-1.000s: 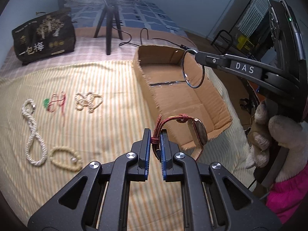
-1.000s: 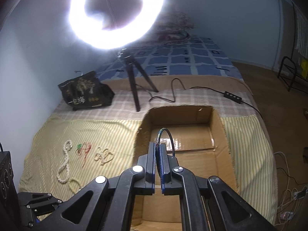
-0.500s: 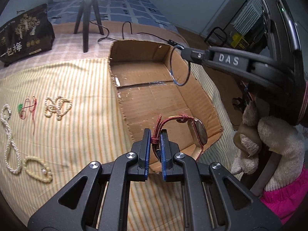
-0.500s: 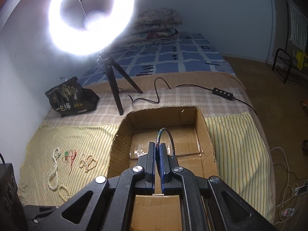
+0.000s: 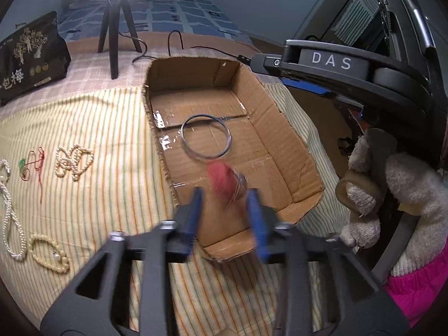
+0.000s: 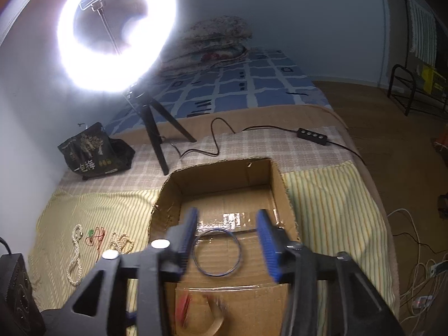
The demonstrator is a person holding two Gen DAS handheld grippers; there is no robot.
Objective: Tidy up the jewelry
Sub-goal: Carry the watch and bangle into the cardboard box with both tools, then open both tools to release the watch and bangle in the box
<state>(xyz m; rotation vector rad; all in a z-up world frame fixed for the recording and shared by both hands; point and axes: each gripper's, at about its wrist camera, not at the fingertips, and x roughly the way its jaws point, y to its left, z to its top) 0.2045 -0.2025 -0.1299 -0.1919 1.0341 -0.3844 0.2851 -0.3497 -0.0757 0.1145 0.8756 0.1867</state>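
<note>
The red-strapped watch (image 5: 226, 180) is a blurred smear just beyond my left gripper (image 5: 225, 210), over the near end of the cardboard box (image 5: 282, 128), low in the middle of the left wrist frame. Its blur runs from upper left to lower right; I cannot tell which way its face points. The blue pads (image 5: 256, 218) of that gripper are parted and opening, and they press on nothing; the watch sits between and just ahead of them, untouched as far as I can see.

The thin dark bangle (image 6: 217, 252) appears flat, its ring open to the camera, near the middle of the box floor by the shiny tape seam. My right gripper (image 6: 226, 240) is spread wide and opening, with the bangle framed between its pads (image 6: 267, 240) but not pinched. In the right wrist frame the watch shows as a red and clear blur at the bottom.

Outward, at the left of the frame on the striped bed cover (image 5: 112, 145), lie a heap of pearl beads (image 5: 73, 161), a red cord (image 5: 33, 165), a long pearl strand (image 5: 11, 218) and a cream bead bracelet (image 5: 49, 253). My gloved right hand (image 5: 392, 187) grips the handle at the right edge.
</note>
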